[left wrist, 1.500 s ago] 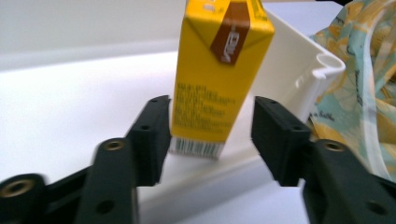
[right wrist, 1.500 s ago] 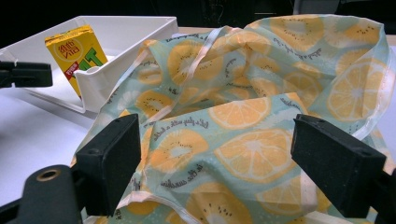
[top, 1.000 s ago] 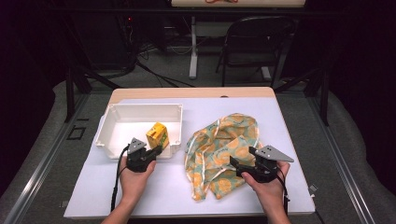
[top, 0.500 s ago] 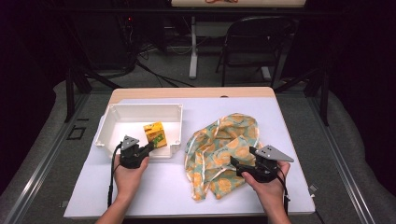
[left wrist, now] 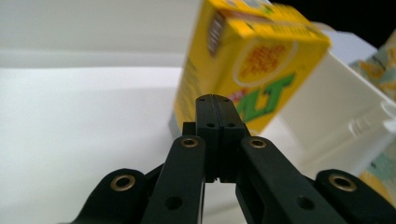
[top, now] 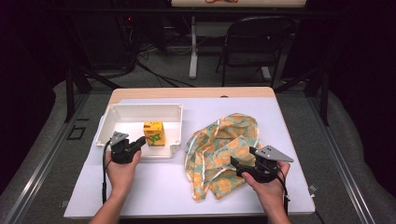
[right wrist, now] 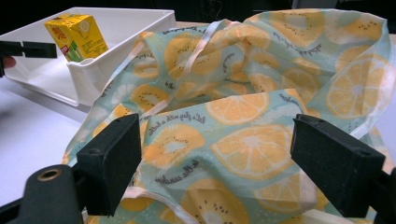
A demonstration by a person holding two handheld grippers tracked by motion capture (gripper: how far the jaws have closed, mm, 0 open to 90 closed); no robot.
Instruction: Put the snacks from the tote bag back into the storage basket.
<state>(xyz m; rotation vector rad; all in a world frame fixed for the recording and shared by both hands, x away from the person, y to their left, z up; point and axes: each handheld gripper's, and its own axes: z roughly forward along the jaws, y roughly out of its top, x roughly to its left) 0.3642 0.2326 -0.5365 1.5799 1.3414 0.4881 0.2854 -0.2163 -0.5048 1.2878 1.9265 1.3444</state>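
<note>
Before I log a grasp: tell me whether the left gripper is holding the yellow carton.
No: the left gripper has its jaws shut together, empty, in front of the yellow carton.

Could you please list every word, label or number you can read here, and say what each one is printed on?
"LT": large green letters, the end of a longer word cut off by the jaws, on the yellow carton.
Small print on the carton's top and side: too blurred to read.
Dark cursive lines on the fruit-print bag: too small to make out.
The white bin carries no print.
</note>
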